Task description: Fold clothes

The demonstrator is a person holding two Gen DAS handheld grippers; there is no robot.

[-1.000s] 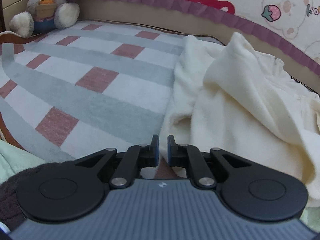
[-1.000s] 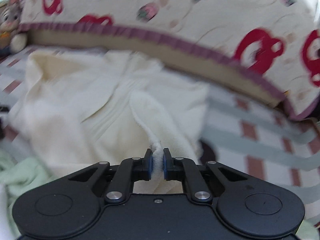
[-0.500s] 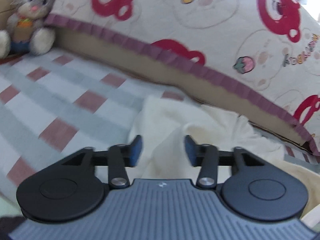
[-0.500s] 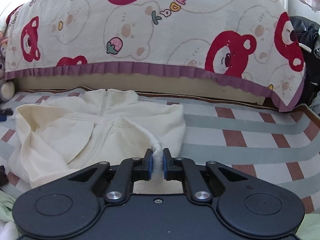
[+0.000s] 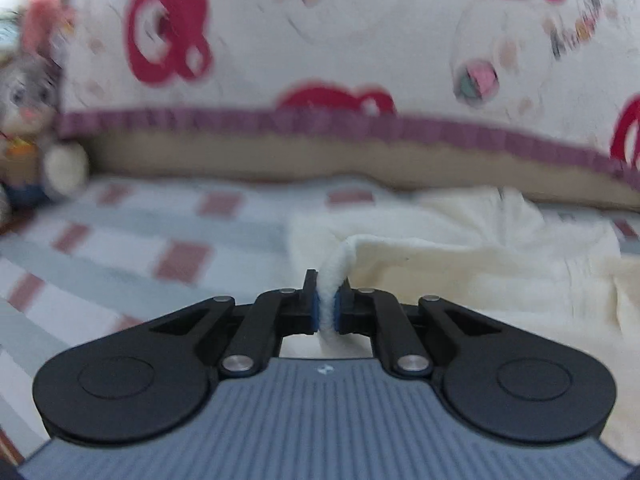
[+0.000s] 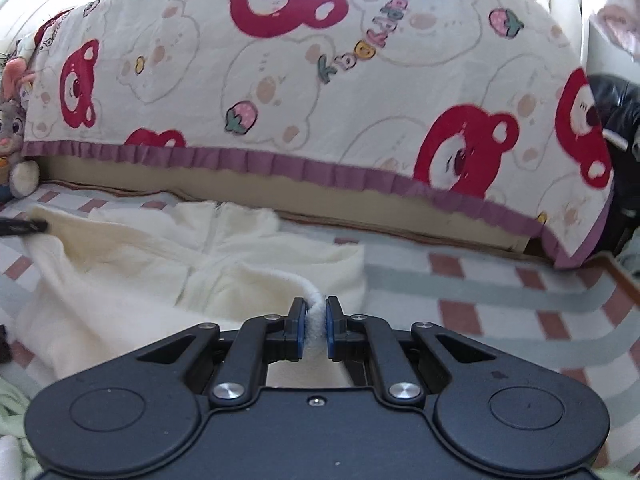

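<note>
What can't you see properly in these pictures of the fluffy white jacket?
- Left wrist view: the bunny toy is blurred and cut off by the left edge.
- Both views: each claw's black body hides the cream jacket beneath it: left claw, right claw.
- Jacket's sleeves: bunched folds hide them.

A cream fleece garment (image 6: 168, 276) with a front zipper lay spread and rumpled on the striped, checked bed cover. Its fabric was soft, thick and loosely creased, with one flap folded over on the left side. Two edges were lifted off the surface into raised ridges (image 5: 348, 256), the rest (image 5: 500, 264) lying slack below the bolster.
</note>
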